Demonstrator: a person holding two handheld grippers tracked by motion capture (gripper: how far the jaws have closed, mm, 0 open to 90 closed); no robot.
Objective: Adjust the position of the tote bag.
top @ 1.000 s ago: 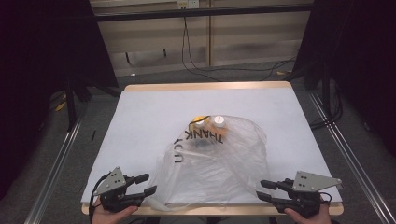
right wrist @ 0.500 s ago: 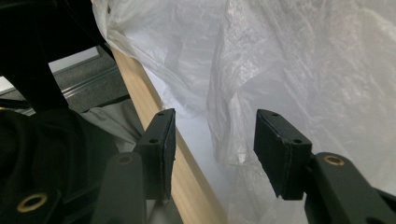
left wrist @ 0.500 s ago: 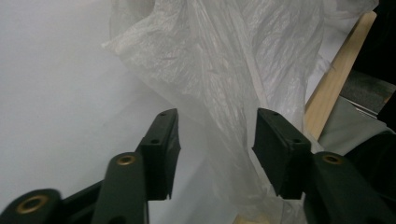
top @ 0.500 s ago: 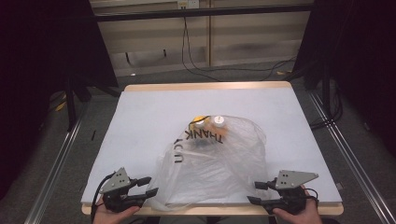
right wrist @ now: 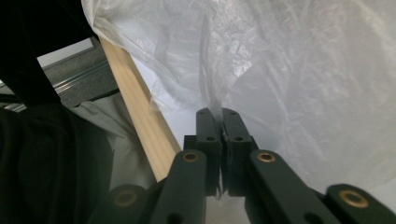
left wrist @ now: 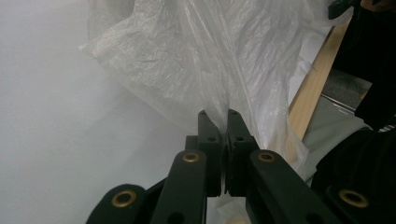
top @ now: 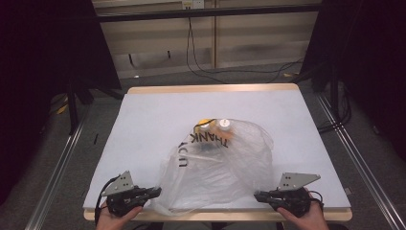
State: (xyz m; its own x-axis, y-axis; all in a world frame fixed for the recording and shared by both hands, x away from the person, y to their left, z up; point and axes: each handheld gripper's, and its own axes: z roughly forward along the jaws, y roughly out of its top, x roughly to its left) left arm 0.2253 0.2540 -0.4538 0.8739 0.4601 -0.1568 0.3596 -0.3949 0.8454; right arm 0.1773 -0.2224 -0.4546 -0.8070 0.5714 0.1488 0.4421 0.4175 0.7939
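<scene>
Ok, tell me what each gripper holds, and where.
Both hold the plastic bag: left gripper and right gripper each pinch its film at opposite near corners.

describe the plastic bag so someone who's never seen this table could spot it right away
On the white table, look at the near half, toward the person's side. The plastic bag lies crumpled there, with the left gripper and right gripper pinching its near corners. It is thin, see-through, printed with black THANK lettering, and has two small white caps at its far end.
</scene>
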